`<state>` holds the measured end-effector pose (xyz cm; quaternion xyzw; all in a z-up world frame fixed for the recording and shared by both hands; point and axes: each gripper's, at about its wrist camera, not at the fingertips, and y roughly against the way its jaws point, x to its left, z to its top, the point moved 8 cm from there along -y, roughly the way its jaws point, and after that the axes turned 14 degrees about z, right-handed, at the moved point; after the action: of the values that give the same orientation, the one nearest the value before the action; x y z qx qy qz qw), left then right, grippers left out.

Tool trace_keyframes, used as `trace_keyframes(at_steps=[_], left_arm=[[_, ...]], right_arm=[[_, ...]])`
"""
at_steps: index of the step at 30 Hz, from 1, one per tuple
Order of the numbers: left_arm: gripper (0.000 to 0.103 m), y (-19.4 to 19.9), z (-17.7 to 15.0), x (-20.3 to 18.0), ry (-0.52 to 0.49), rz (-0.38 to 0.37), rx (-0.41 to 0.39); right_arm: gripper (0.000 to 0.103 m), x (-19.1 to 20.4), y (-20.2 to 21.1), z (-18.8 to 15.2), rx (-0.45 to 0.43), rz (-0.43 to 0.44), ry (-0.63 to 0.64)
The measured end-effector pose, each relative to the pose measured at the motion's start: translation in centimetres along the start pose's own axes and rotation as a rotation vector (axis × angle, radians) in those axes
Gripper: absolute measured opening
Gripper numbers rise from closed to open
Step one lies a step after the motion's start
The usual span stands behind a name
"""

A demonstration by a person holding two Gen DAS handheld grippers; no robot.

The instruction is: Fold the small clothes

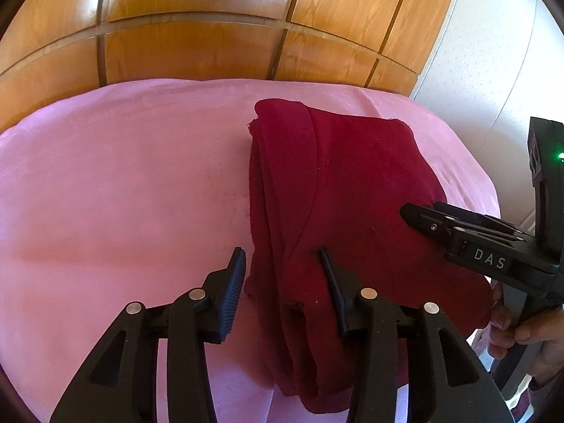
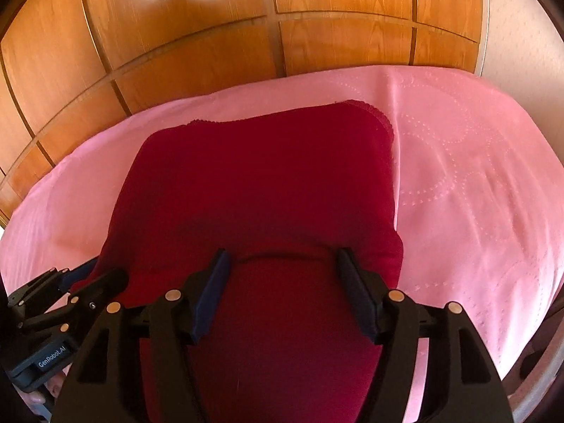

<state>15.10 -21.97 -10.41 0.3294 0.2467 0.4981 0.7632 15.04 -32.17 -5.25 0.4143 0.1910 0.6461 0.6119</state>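
Both the left gripper and right gripper stood agape over the folded red garment (on pink bedsheet).

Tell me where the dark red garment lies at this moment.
The dark red garment lies folded on the pink sheet, before the wooden panels, under both open grippers.

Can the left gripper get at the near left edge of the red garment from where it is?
Probably yes. The left gripper is open and already straddles that edge of the red garment, with only bare pink sheet beside it.
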Motion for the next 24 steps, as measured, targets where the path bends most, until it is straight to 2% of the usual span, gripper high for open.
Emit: trace_keyframes(at_steps=[7, 9, 11, 14, 19, 24], left_arm=[[0.043, 0.8, 0.1, 0.0, 0.044, 0.01, -0.007], [0.043, 1.3, 0.2, 0.1, 0.046, 0.013, -0.017], [0.043, 1.9, 0.3, 0.3, 0.043, 0.018, -0.029], [0.043, 2.7, 0.1, 0.5, 0.038, 0.029, -0.041], [0.043, 4.3, -0.4, 0.8, 0.02, 0.07, -0.078], [0.043, 5.7, -0.9, 1.1, 0.015, 0.098, -0.103]], right_arm=[[0.067, 0.4, 1.1, -0.3, -0.077, -0.001, 0.012], [0.071, 0.8, 1.7, -0.4, -0.078, -0.003, 0.017], [0.08, 1.5, 2.9, -0.3, -0.094, 0.005, 0.018], [0.08, 2.8, 4.7, -1.0, -0.128, -0.001, 0.033], [0.081, 3.8, 6.9, -4.0, -0.148, -0.042, 0.05], [0.084, 3.4, 5.3, -7.7, -0.084, -0.057, 0.0]])
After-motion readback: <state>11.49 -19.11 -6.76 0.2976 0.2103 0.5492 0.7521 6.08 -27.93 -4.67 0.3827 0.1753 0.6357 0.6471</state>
